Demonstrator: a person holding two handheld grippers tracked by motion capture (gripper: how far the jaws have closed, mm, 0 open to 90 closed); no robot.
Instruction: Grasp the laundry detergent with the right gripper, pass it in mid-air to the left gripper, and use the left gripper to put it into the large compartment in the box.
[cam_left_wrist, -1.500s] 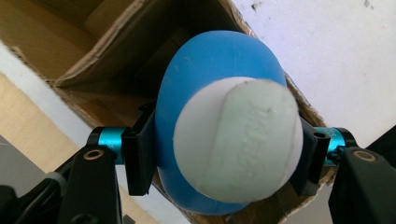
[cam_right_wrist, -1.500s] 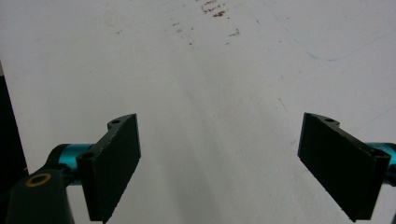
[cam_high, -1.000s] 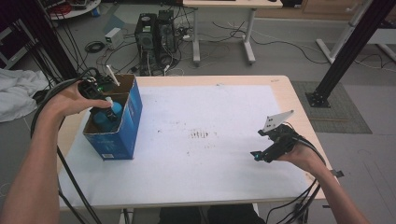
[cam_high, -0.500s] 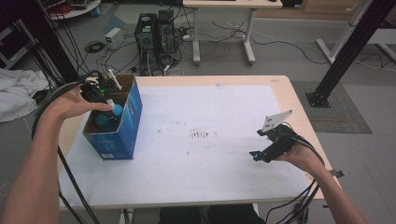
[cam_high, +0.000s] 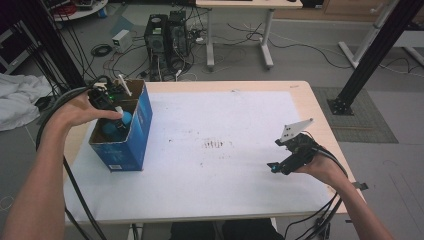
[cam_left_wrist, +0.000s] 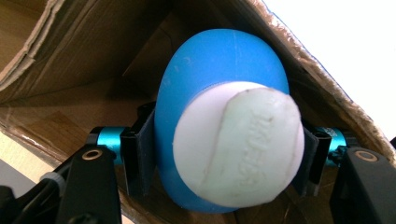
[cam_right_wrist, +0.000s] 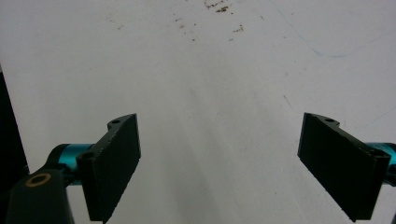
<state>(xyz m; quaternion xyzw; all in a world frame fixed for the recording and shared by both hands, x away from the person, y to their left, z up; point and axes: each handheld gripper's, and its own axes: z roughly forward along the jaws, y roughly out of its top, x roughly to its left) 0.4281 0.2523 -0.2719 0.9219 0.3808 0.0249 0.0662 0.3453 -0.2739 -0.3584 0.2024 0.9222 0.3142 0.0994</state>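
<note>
the blue bottle (cam_left_wrist: 219, 88), rounded with a white cap (cam_left_wrist: 236, 144), sat clamped between the jaws of the left gripper (cam_left_wrist: 224, 154), cap end toward the camera. it was inside the open top of the blue cardboard box (cam_high: 141, 120), which stood at the near left part of the table (cam_high: 300, 95). in the high view the left gripper (cam_high: 120, 117) reached down into the box with the bottle's blue showing at its tip.

judgement: the step in hand looked like either lifting the bottle out of the box or setting it in; cannot tell which from this moment alone. either way, the grip was across the body just behind the cap, on a curved and probably slick surface, so squeeze should be kept steady and the travel kept straight along the box opening. the torn cardboard flap (cam_left_wrist: 322, 88) was close to the bottle's side; a tilt could snag it.

the right gripper (cam_right_wrist: 219, 163) had its jaws wide apart, holding nothing, above the white sheet (cam_right_wrist: 210, 70). in the high view it (cam_high: 280, 165) was low over the table's near right, well apart from the box.
</note>
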